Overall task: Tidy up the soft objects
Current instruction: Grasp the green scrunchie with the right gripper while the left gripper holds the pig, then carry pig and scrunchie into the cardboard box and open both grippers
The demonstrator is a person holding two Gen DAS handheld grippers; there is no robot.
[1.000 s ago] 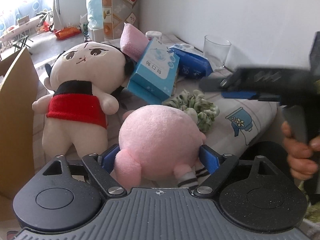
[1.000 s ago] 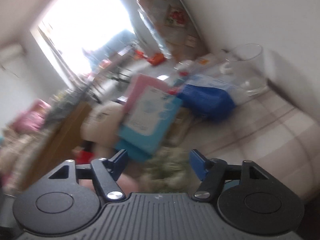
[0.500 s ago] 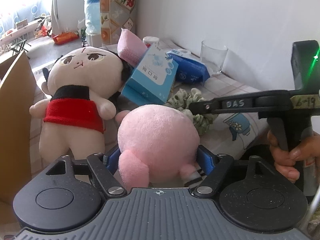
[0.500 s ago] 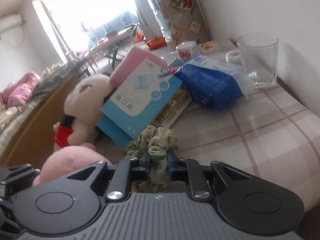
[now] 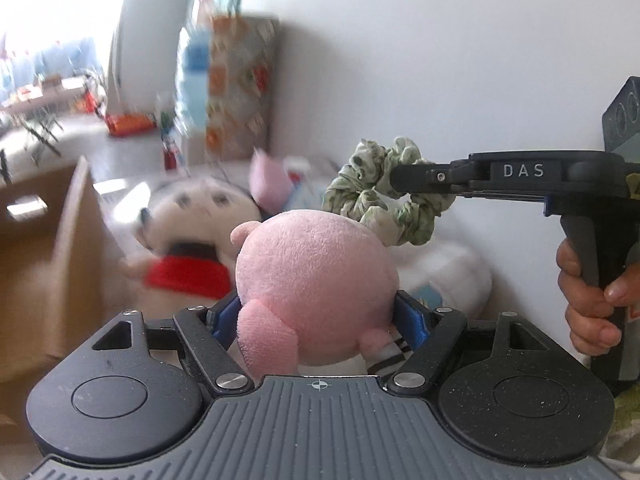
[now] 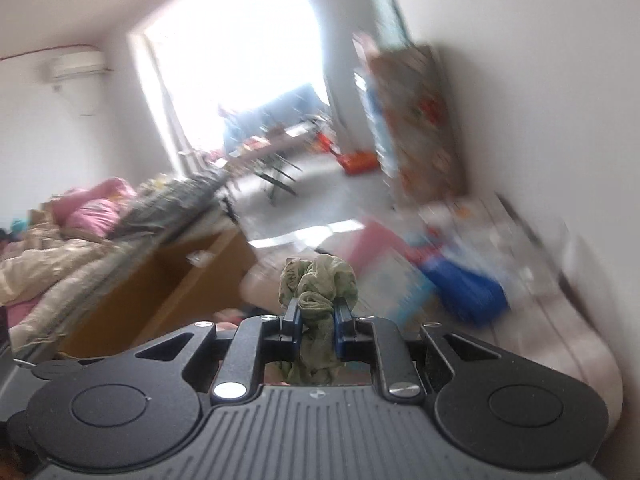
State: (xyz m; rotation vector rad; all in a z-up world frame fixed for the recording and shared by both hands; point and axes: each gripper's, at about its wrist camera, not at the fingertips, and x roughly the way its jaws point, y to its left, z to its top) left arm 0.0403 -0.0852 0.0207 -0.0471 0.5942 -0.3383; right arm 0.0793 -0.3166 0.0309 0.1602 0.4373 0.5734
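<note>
A round pink plush toy (image 5: 316,276) fills the left wrist view, held off the table with my left gripper (image 5: 318,312) shut on its sides. In the air to its upper right hangs a green patterned scrunchie (image 5: 360,184), pinched by my right gripper (image 5: 394,178), which reaches in from the right in a person's hand (image 5: 588,292). The right wrist view shows the same scrunchie (image 6: 320,276) bunched between the blue pads of the right gripper (image 6: 316,312). A doll with a black-haired head and red top (image 5: 188,248) lies blurred behind the pink toy.
A brown cardboard box (image 5: 52,264) stands open at the left, also seen as the cardboard box (image 6: 180,280) in the right wrist view. Blurred blue packets (image 6: 472,292) lie on the checked tablecloth by the white wall. Bedding is piled at the far left.
The right gripper closed on the scrunchie and lifted it off the table. The left gripper rose with the pink toy. Both views are now blurred by motion.
</note>
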